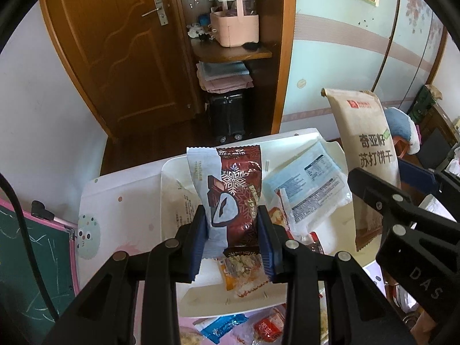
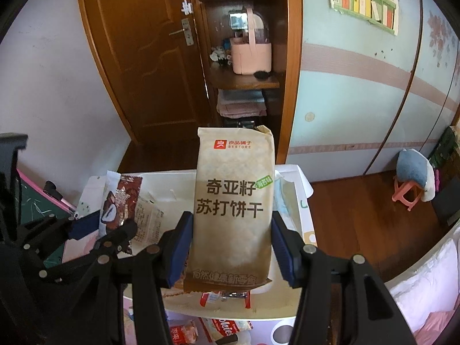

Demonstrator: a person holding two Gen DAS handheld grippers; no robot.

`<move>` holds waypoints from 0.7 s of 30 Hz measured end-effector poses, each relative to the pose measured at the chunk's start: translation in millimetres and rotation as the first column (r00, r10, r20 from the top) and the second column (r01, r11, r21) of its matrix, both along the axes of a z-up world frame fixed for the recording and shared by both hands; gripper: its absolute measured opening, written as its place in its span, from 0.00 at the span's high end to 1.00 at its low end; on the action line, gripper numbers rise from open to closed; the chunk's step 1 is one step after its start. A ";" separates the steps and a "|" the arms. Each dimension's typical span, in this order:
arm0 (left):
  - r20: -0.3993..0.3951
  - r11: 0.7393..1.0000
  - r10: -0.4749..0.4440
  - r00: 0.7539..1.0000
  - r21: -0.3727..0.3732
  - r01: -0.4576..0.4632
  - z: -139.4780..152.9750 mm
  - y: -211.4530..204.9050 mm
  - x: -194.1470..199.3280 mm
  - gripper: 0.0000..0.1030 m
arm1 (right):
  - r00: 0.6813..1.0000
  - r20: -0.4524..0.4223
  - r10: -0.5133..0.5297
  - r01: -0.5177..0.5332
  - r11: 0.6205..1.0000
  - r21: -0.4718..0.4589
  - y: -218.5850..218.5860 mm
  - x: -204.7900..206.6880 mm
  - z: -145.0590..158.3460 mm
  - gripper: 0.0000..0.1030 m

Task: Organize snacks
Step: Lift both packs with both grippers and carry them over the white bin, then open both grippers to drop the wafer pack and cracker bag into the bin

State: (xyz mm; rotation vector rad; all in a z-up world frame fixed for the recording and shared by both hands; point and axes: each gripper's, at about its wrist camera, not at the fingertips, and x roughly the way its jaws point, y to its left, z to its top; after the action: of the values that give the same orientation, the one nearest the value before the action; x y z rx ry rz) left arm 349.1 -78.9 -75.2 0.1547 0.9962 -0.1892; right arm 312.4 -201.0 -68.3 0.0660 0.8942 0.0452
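At lower centre of each wrist view, the left gripper (image 1: 233,230) clamps a brown-and-white snack packet (image 1: 233,192) and the right gripper (image 2: 231,247) clamps a tan cracker pack (image 2: 234,201), both above the white tray (image 1: 172,201) of snacks, wooden door (image 1: 123,57) beyond.

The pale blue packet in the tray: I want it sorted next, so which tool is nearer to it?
Right, probably. The right tool, gripping the cracker pack, is just beside the blue packet; the left tool, holding the chocolate bar, is further off.

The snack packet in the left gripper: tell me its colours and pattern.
Dark red-brown with a white snowflake print, plus a pale blue-white side; snack packet shows best in the left wrist view.
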 end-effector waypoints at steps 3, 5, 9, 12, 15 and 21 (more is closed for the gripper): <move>-0.002 1.000 0.003 1.000 0.008 -0.003 -3.7 -0.2 2.7 0.69 | 1.000 -0.021 -0.003 0.003 1.000 0.008 -1.2 5.8 -7.4 0.48; -0.003 1.000 0.005 1.000 0.016 -0.005 -6.2 -0.8 5.2 0.68 | 0.999 -0.032 -0.005 0.006 1.000 0.006 -0.6 7.8 -10.7 0.48; -0.004 0.999 -0.002 1.000 0.036 0.003 -11.1 -1.7 7.0 0.48 | 0.999 -0.046 -0.014 0.014 1.000 -0.001 -1.5 13.8 -18.5 0.48; 0.038 0.998 0.008 0.999 0.069 -0.011 -11.8 0.1 4.9 0.04 | 0.997 -0.071 -0.015 0.017 1.000 0.026 -4.1 19.2 -26.6 0.45; 0.052 0.995 -0.006 0.999 0.101 0.000 -15.1 1.7 2.5 0.04 | 0.992 -0.120 -0.036 0.044 0.997 0.062 -9.5 22.4 -36.1 0.40; 0.010 0.995 0.028 1.000 0.092 -0.029 -24.3 14.8 0.3 0.04 | 0.987 -0.151 -0.059 0.070 0.995 0.073 -13.5 16.5 -43.1 0.40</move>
State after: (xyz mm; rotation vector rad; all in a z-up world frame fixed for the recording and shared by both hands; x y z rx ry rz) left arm 349.5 -64.1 -99.5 0.2251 0.9980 -0.1168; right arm 328.9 -214.6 -111.4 0.1727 1.0389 0.0148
